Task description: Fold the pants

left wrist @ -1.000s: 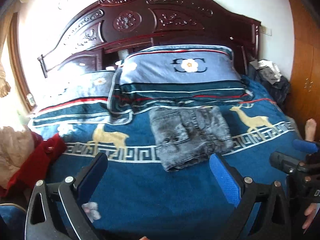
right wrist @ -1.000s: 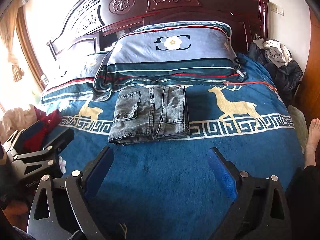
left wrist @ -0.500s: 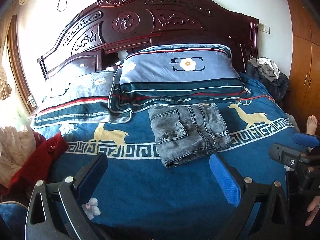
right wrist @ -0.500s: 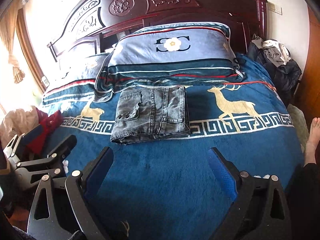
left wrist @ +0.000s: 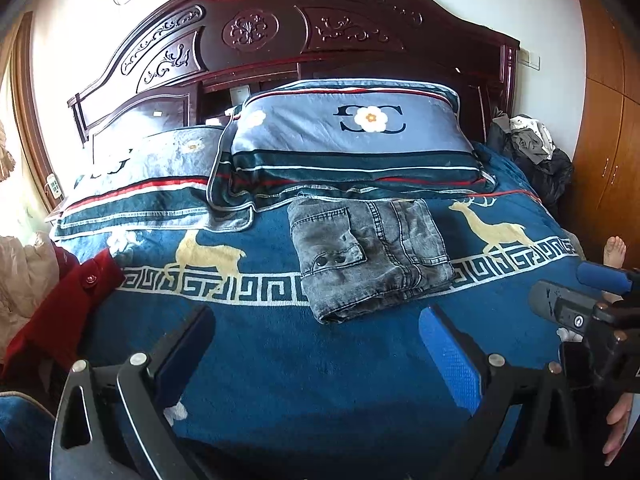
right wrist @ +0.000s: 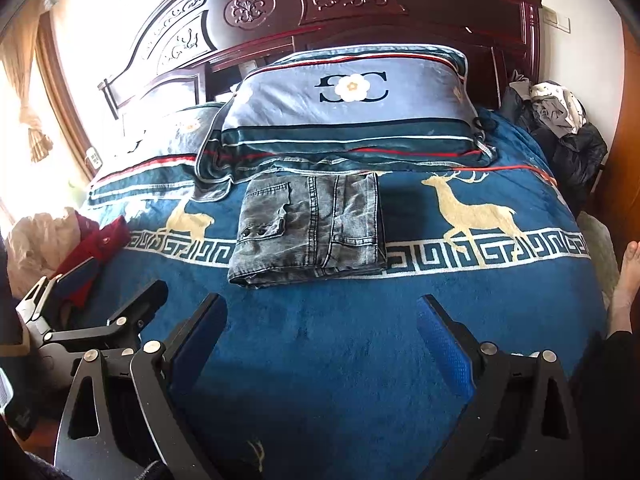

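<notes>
The grey denim pants (left wrist: 368,256) lie folded into a compact rectangle on the blue deer-pattern blanket (left wrist: 320,360), just in front of the pillows; they also show in the right wrist view (right wrist: 312,228). My left gripper (left wrist: 316,344) is open and empty, held back from the pants near the bed's foot. My right gripper (right wrist: 320,332) is open and empty, also short of the pants. The right gripper's body (left wrist: 580,312) shows at the right edge of the left wrist view, and the left gripper's body (right wrist: 100,328) shows at the left of the right wrist view.
Two pillows (left wrist: 352,140) lean on the carved wooden headboard (left wrist: 280,32). Red and white clothes (left wrist: 52,304) lie at the bed's left edge. A dark clothes pile (right wrist: 560,132) sits at the far right. A bare foot (right wrist: 628,280) and a wooden wardrobe (left wrist: 608,140) are on the right.
Both grippers have drawn back and risen a little from the bed; the folded pants look slightly farther away. The pants have not moved.
</notes>
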Tool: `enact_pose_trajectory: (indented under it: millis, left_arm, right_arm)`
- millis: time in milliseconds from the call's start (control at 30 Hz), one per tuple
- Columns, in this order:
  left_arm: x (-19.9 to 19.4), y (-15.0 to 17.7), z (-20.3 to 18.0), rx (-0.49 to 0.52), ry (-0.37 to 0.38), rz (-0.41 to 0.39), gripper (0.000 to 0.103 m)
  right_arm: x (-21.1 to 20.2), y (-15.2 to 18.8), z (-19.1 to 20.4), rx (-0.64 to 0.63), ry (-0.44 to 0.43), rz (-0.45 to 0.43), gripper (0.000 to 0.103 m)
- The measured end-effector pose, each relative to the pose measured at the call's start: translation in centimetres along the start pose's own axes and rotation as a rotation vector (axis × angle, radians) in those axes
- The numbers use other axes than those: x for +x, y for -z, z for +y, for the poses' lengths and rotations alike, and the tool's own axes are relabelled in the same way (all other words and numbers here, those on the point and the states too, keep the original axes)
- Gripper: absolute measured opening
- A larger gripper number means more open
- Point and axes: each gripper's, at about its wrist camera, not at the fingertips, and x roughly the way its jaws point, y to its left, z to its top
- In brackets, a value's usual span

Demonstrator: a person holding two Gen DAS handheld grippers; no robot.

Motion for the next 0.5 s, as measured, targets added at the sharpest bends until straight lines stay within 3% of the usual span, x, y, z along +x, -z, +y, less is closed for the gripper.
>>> enact_pose_trajectory:
  millis: [500]
  left_arm:
    - [1.2,0.2,0.8,-0.02,0.017,0.029,0.103]
  right_arm:
    - [0.8,-0.6,0.8,-0.013,-0.006,0.011,0.095]
